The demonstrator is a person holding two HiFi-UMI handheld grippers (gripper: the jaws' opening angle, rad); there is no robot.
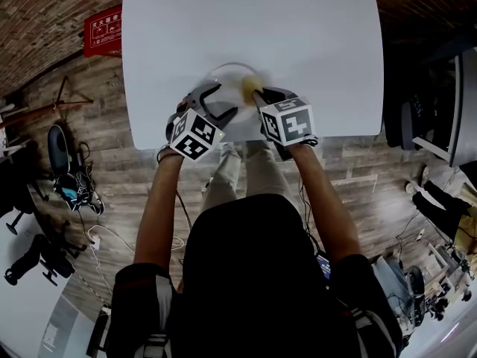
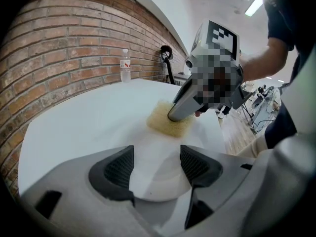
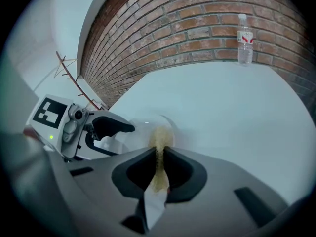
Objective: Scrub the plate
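Scrubbing in hand: right gripper point(image 3: 159, 162) clamped a sponge point(image 2: 165, 120) onto the plate point(image 2: 158, 152), near the table point(image 1: 298, 36) edge. Left gripper point(image 2: 155, 164) jaws stood apart, straddling the near rim, unclamped. Risk: a hard stroke could skid the plate.

The left forearm point(image 1: 159, 200) and right forearm point(image 1: 322, 192) are stretched forward toward the plate point(image 1: 226, 76). The left tool point(image 2: 156, 164) is held at the plate's near rim, jaws apart around it. The right tool point(image 3: 159, 154) is clamped on a sponge point(image 1: 249, 86), which is set at the plate's far rim.
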